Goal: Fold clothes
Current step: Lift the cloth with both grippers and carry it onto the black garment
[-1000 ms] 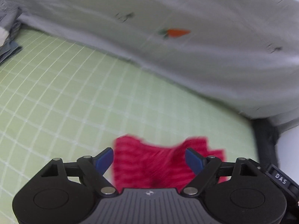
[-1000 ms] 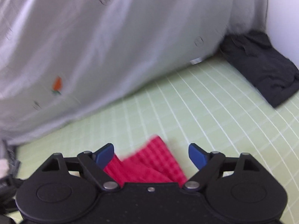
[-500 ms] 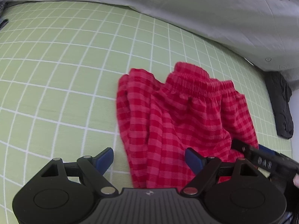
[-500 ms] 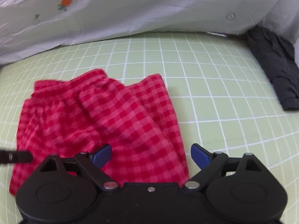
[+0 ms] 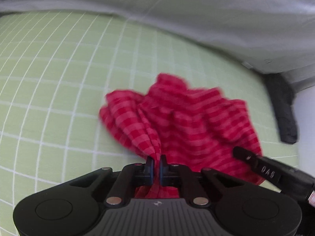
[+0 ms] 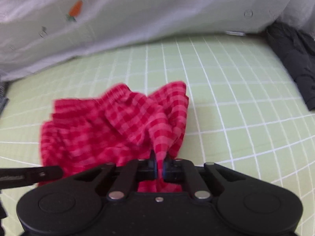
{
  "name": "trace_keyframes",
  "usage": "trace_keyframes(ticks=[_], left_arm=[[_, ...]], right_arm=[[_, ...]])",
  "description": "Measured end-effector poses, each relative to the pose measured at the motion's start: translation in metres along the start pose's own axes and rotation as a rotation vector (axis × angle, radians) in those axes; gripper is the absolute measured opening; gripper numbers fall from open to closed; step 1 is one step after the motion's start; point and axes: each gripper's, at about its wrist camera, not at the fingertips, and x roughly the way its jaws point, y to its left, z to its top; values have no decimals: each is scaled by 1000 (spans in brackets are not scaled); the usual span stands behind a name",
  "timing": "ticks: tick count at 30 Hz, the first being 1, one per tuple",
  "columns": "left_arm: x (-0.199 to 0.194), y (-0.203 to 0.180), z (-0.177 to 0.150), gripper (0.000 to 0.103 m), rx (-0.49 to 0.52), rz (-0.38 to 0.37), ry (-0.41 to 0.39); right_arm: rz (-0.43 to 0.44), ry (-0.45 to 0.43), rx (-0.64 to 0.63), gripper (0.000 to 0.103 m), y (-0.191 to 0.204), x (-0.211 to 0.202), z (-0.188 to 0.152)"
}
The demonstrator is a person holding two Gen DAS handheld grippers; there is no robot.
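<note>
The only letters to read are "DAS" — white, on the black side of the right gripper where it pokes into the left camera's view. The gray sheet has a small orange carrot picture and some tiny marks — too blurry to read.

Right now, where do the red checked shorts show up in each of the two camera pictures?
Left wrist view: the red checked shorts sit centre, pinched in the left gripper.
Right wrist view: left of centre, pinched in the right gripper.
Shared landmark: the black garment at the right edge.
</note>
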Motion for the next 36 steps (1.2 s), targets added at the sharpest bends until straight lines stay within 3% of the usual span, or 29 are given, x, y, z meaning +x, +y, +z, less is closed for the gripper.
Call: trace_keyframes(ticks=[9, 16, 19, 24, 32, 35, 36], left_arm=[[-44, -90, -26, 5, 78, -66, -113], [-42, -190, -67, 5, 97, -76, -180], [-29, -242, -70, 5, 116, -100, -193], [-2, -325, -60, 5, 145, -141, -227], [40, -436, -8, 5, 262, -209, -315], [62, -464, 13, 5, 319, -200, -353], [72, -470, 20, 11, 327, -168, -361]], right_arm=[[49, -119, 47, 5, -35, -75, -12], [146, -186, 51, 5, -111, -109, -9], [166, -218, 42, 5, -151, -123, 0], [145, -278, 10, 5, -223, -136, 22], [61, -402, 12, 4, -329, -144, 92], [10, -449, 30, 4, -361, -137, 120], [-19, -446, 31, 4, -371, -127, 127]])
